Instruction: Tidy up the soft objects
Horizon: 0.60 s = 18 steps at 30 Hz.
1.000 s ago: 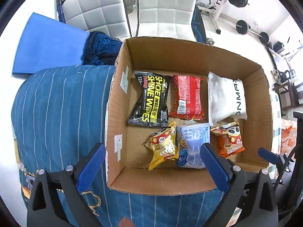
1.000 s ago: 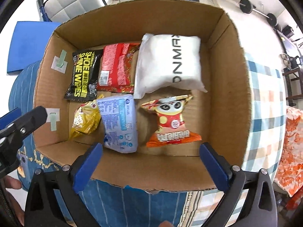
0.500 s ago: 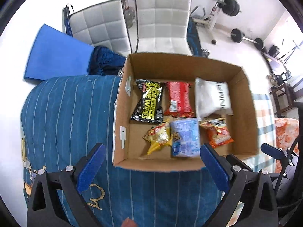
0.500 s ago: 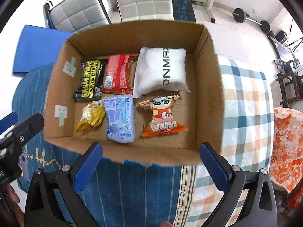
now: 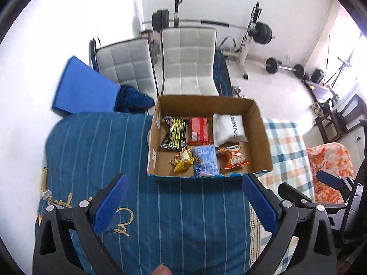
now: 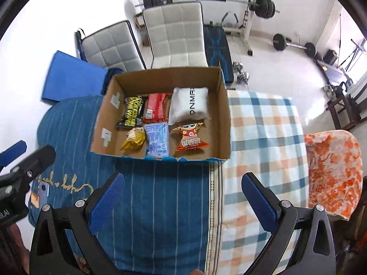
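We see one cardboard box [image 6: 226, 114] on the bed, six soft packets [image 6: 158, 141] inside in two rows of three, our left gripper [image 5: 184, 202] and right gripper [image 6: 182, 200] both spread, holding nothing

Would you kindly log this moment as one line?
left claw open | right claw open | six packets in cardboard box | both claws clear of box

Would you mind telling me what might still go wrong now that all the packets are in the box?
1. The cardboard box sits on soft bedding across the seam between the blue striped cover and the checked blanket, so it could tip if nudged.
2. The packets lie loose; the yellow snack bag and blue packet touch and could slide if the box shifts.
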Each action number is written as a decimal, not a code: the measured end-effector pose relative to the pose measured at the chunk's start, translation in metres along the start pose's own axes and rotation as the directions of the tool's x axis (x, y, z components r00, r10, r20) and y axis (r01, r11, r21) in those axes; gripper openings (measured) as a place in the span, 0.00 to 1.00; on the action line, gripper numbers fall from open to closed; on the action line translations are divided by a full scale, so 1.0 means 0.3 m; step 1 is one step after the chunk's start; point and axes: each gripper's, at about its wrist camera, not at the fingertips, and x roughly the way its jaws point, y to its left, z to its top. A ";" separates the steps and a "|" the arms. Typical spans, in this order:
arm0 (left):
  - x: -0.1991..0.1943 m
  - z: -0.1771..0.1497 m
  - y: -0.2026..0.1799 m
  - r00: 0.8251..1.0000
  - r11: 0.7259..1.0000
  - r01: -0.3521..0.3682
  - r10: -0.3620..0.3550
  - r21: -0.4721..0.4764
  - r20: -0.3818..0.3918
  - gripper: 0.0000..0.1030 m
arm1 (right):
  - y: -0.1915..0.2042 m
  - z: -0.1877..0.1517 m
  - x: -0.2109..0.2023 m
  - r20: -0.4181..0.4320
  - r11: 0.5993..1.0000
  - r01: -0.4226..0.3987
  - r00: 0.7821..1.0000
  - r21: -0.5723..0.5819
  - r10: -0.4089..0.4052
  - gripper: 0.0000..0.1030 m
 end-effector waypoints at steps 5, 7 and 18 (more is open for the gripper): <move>-0.172 -0.047 -0.004 0.998 1.000 -0.005 0.005 -0.003 0.062 0.99 | -0.021 -0.076 -0.180 0.069 1.000 -0.015 0.998 0.027 0.013 1.00; -0.226 -0.070 -0.002 0.997 1.000 -0.004 0.005 -0.007 0.078 0.99 | -0.023 -0.104 -0.237 0.088 1.000 -0.008 0.996 0.031 0.006 1.00; -0.431 -0.158 -0.010 0.994 1.000 0.023 -0.023 0.000 0.109 0.99 | -0.017 -0.278 -0.515 0.158 0.998 -0.051 0.986 0.035 0.045 1.00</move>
